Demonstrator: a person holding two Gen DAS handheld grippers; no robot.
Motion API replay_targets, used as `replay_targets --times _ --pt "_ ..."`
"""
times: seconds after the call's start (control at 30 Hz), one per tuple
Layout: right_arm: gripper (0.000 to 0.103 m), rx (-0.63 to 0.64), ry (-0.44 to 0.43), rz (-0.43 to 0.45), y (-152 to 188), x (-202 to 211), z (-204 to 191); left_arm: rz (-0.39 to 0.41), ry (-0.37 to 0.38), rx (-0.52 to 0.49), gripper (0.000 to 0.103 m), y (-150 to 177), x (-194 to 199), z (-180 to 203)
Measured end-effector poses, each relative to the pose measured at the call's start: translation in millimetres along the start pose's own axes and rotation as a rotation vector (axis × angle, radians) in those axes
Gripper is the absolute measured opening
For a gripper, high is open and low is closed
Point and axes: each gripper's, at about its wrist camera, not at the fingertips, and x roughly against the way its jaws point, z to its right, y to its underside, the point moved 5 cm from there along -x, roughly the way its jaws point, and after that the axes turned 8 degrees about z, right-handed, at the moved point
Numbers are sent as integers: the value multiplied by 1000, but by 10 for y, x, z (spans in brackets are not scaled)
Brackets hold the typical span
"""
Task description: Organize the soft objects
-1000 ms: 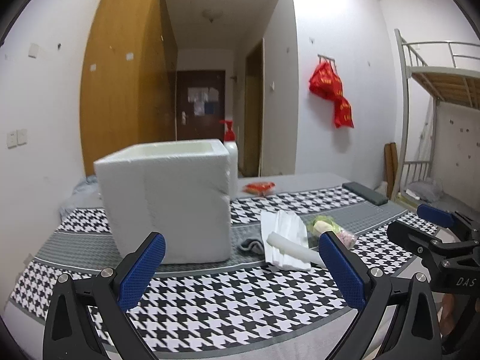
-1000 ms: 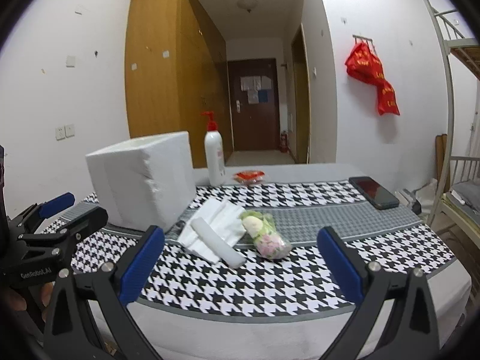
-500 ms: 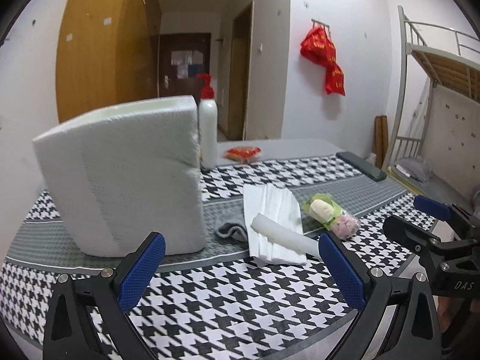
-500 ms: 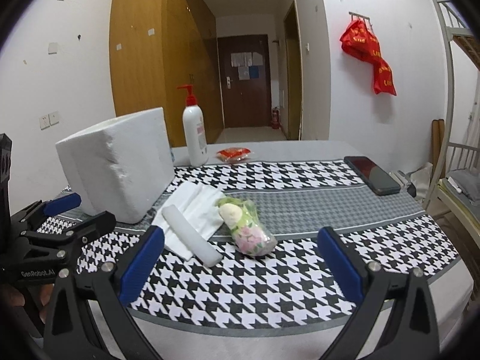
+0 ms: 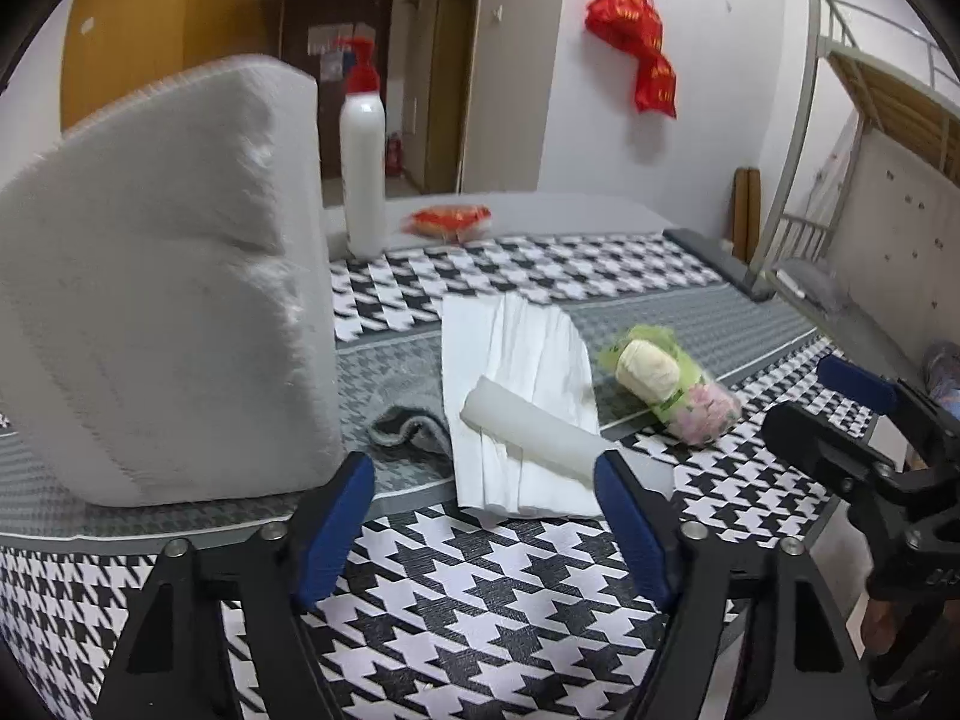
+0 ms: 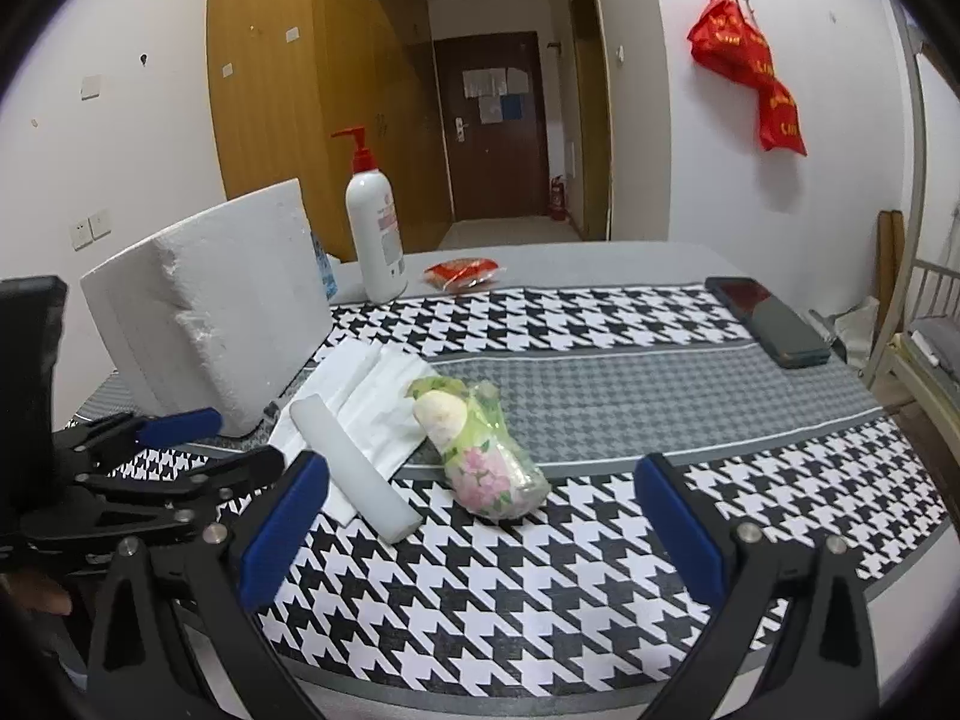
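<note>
A white foam box (image 5: 162, 300) (image 6: 210, 312) stands on the houndstooth-covered table (image 6: 540, 600). Beside it lie folded white cloths (image 5: 516, 360) (image 6: 372, 396) with a white roll (image 5: 534, 429) (image 6: 354, 468) on top. A grey sock (image 5: 402, 429) peeks out beside them. A clear bag (image 5: 672, 384) (image 6: 480, 444) holds a cream roll and a pink floral one. My left gripper (image 5: 480, 459) hovers just short of the white roll, its jaws closing with nothing pressed between them. My right gripper (image 6: 480, 462) is open, short of the bag.
A white pump bottle (image 6: 375, 234) and a red packet (image 6: 462, 273) stand at the back of the table. A dark phone (image 6: 768, 318) lies at the far right. A bunk bed frame (image 5: 840, 120) stands to the right. Red bags (image 6: 750, 72) hang on the wall.
Both grippers have come forward and lower towards the table. The left one swung right, from the foam box to the cloths and roll, and its jaws have narrowed. The right one's have not.
</note>
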Motion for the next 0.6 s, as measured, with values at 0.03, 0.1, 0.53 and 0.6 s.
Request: replay_targets --times 0.03,0.1,0.53,0.6 --pt "103 1 1 -4 1 -12 5 -12 5 2 69 5 -30 -1" --pt "103 3 1 -21 11 -55 4 -37 11 5 66 16 -105 13" --pt "103 11 -17 -93 65 -272 34 -120 54 25 15 48 -344 14" --pt "103 14 -15 -105 75 -313 33 -129 71 27 10 53 -357 18"
